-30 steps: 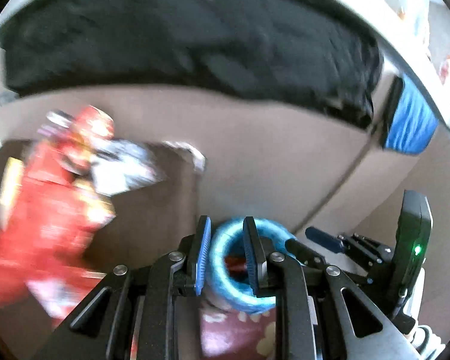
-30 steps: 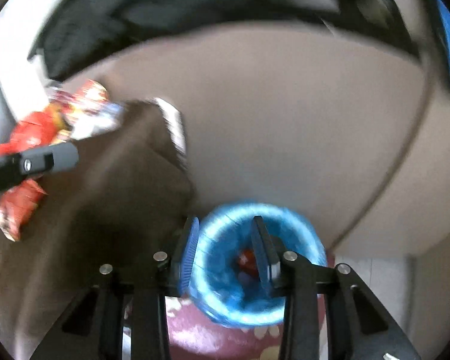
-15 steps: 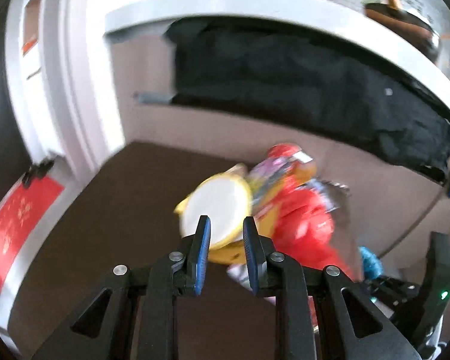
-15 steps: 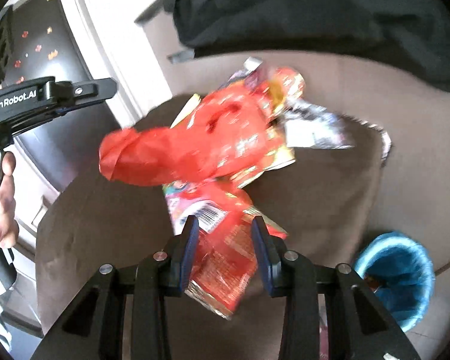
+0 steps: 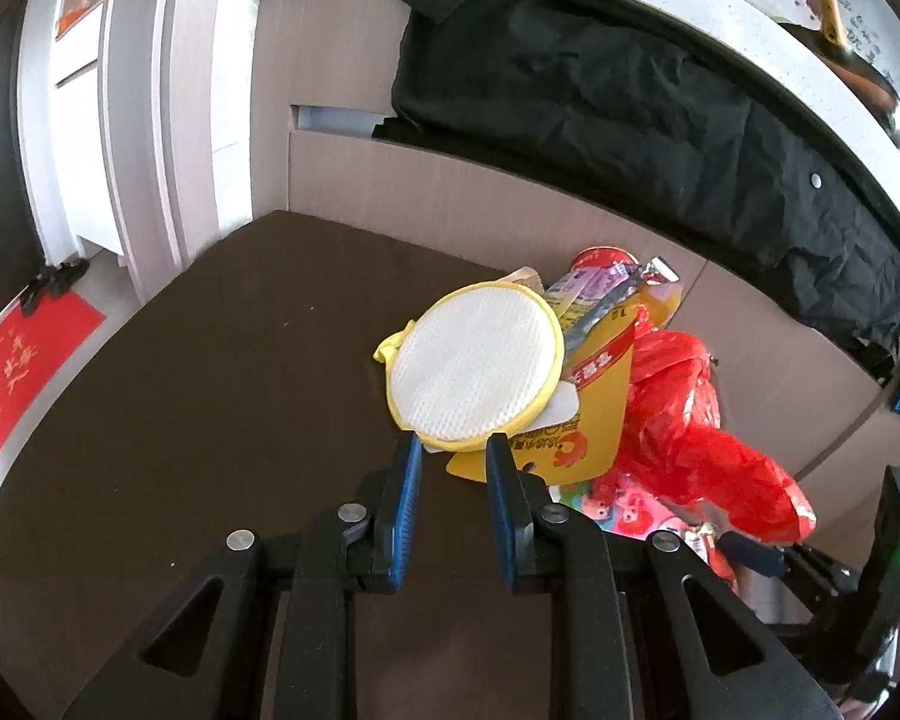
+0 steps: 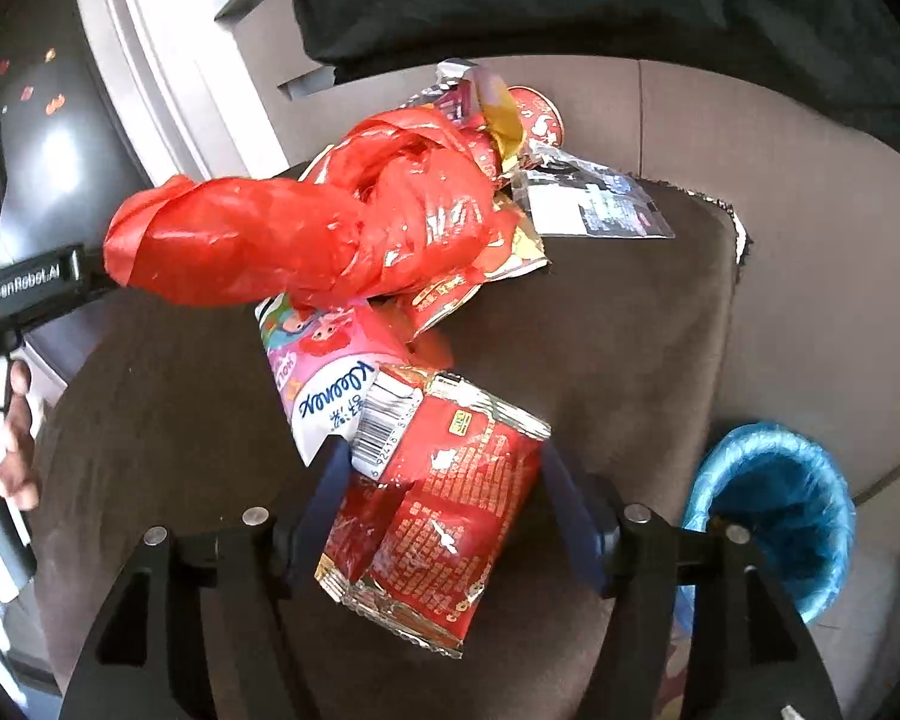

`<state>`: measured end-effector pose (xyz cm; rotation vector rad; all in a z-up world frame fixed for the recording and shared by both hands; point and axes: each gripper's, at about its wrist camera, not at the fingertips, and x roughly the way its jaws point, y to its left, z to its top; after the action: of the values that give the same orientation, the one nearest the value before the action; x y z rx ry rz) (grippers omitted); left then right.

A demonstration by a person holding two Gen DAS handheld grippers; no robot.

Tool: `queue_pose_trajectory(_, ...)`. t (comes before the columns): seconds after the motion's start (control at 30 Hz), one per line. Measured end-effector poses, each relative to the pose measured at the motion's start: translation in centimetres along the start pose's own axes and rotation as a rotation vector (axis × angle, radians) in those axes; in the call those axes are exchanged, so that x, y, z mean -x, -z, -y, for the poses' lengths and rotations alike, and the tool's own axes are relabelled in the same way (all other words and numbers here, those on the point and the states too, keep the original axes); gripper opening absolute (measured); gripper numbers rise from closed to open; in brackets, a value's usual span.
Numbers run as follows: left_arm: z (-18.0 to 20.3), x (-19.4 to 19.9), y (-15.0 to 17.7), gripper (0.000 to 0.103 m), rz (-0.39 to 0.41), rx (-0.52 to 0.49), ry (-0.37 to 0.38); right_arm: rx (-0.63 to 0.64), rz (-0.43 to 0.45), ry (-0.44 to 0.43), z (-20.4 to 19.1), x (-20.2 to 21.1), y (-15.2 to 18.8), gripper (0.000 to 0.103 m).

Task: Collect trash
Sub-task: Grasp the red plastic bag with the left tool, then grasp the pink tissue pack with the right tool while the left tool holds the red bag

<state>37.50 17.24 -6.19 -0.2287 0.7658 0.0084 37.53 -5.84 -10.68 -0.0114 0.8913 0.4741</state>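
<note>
My right tool (image 6: 444, 480) is opening wide around the red wrapper (image 6: 444, 516), left tool (image 5: 448, 456) narrow and empty by the yellow pad (image 5: 474, 369); a shallow bite could drag the Kleenex pack (image 6: 324, 384) along.

Left gripper (image 5: 449, 450): black skeletal frame with triangular cut-outs, silver screw heads at the pivots, blue pads on both fingers. Right gripper (image 6: 444, 462): same build. At 9 o'clock in the right wrist view, a black bar reads "GenRobot.AI". At 4 o'clock in the left wrist view, a green indicator glows.
</note>
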Motion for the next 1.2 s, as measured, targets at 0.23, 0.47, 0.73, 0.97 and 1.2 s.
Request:
queue_pose_trajectory(0.23, 3.3, 1.0, -1.0, 0.026, 0.042, -0.088, 0.023, 0.145, 0.056, -0.015, -1.0, 1.5, -0.2, 0.017)
queue_pose_trajectory(0.47, 9.3, 0.1, -2.9, 0.038, 0.014, -0.152, 0.135, 0.102, 0.156, -0.026, 2.9, 4.8, -1.3, 0.015)
queue_pose_trajectory(0.73, 12.6, -5.3, -4.3, 0.039, -0.052, -0.217, 0.007, 0.051, 0.146, -0.024, 7.0, 6.4, 0.4, 0.015)
queue_pose_trajectory(0.97, 10.7, -6.2, -4.9, 0.029, -0.069, -0.137, -0.002, 0.038, 0.13, 0.005, 9.2, 6.6, 2.0, 0.015)
queue_pose_trajectory(1.2, 13.1, -0.1, -5.2, 0.008, 0.058, -0.194, 0.026, 0.015, 0.198, 0.001, 10.1, 8.9, 1.5, 0.015)
